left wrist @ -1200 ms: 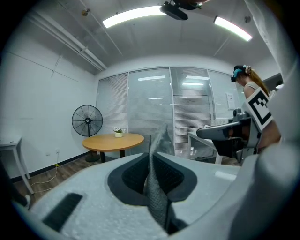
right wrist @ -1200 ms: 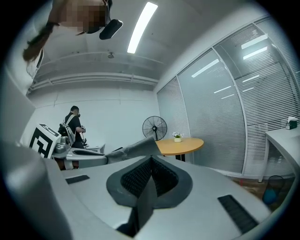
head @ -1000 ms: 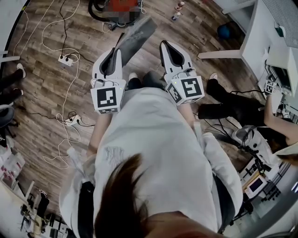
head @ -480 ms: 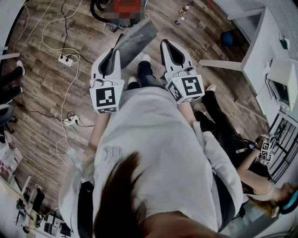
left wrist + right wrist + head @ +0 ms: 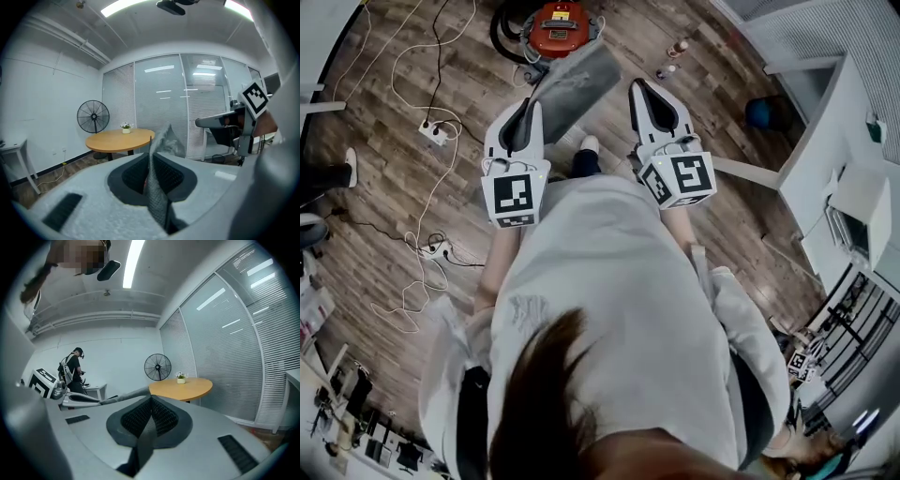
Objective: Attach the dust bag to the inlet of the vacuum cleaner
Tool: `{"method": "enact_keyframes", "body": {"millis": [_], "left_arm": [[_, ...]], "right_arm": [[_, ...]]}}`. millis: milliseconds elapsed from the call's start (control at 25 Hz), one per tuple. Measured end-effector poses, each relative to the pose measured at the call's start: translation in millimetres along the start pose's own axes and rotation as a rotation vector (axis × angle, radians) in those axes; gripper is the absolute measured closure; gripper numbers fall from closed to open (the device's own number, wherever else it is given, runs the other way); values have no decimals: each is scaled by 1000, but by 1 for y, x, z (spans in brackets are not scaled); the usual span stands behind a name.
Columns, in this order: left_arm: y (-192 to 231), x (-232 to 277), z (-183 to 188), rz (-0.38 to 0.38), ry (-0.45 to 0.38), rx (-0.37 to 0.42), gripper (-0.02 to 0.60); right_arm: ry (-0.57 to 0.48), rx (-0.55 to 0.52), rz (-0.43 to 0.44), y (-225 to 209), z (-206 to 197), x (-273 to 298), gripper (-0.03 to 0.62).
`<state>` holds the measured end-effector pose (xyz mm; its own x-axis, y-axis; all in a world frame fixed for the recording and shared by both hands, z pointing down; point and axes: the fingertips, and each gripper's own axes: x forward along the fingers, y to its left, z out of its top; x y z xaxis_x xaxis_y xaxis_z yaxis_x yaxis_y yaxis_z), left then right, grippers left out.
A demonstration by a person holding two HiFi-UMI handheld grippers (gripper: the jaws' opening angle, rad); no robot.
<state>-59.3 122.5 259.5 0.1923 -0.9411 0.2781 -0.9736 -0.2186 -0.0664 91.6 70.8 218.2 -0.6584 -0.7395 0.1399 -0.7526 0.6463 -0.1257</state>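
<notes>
The red vacuum cleaner [image 5: 560,26] stands on the wood floor at the top of the head view, with a black hose curled round it. The grey dust bag [image 5: 574,86] hangs in the air just short of it, stretched between both grippers. My left gripper [image 5: 532,101] is shut on the bag's near left edge; in the left gripper view the grey fabric [image 5: 158,197] stands pinched between the jaws. My right gripper [image 5: 636,89] is shut on a thin grey edge of the bag [image 5: 143,437], which runs off to the left.
White cables and a power strip [image 5: 434,128] lie on the floor at left. Two small bottles [image 5: 673,52] and a blue ball [image 5: 757,112] sit at right, beside a white desk [image 5: 853,141]. A round wooden table [image 5: 119,139], a fan [image 5: 93,117] and a standing person [image 5: 72,371] are ahead.
Both grippers have carried the bag forward; the vacuum cleaner has come nearer and further into view. The seated person at the right has dropped out of the head view.
</notes>
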Motion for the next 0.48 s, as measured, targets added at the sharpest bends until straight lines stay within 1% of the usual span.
{"method": "enact_keyframes", "body": {"millis": [160,320,480], "left_arm": [[4,21,4,34,-1,14,541],[7,34,11,40,1,28,541],[16,46,11,43,9,-3,541]], "right_arm": [[-2,-3,3,-22,1,8,591],[3,14,-18,-35,0,7,591],[16,24,-37,-41,-5,11,591]]}}
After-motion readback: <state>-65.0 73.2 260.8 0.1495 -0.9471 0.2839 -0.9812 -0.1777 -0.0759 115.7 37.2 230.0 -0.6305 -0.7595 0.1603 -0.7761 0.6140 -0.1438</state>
